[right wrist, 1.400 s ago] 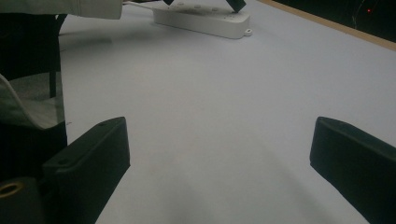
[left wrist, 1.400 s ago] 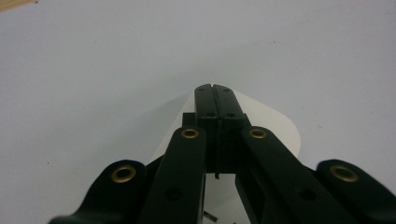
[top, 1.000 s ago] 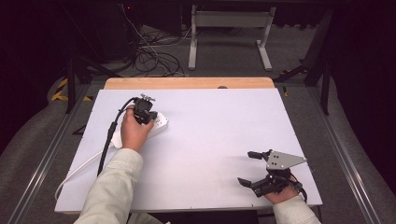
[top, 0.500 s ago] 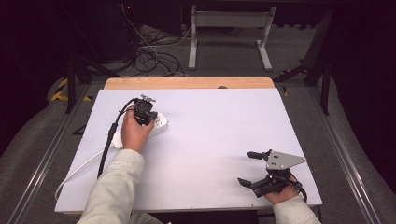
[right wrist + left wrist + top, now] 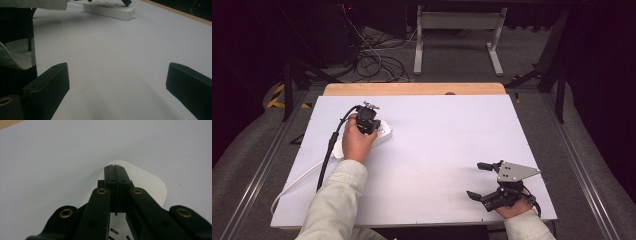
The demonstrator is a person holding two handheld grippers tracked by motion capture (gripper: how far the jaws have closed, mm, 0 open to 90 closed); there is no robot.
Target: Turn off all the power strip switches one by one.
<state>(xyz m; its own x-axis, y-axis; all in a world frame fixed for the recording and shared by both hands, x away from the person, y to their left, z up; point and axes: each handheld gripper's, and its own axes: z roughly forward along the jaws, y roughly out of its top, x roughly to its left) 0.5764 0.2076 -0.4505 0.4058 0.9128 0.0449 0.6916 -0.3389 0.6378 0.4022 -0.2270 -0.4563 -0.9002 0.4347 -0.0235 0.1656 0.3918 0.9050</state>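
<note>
Left gripper (image 5: pixel 371 111) of mine sits closed, tips together over the white power strip (image 5: pixel 382 132); right gripper (image 5: pixel 482 180) rests with jaws wide, nothing between them.

From the left gripper view I see the shut jaws poised above the strip's rounded end (image 5: pixel 150 182), though I cannot tell if they touch it. That strip lies on the far left part of the white tabletop (image 5: pixel 447 145), its white cord (image 5: pixel 294 182) trailing toward the near edge. My right gripper lies well apart, at the near right corner. Beyond the table's wooden strip (image 5: pixel 412 89) are grey floor, tangled cables (image 5: pixel 379 65) and a metal stand (image 5: pixel 457 35) in a dark room.
</note>
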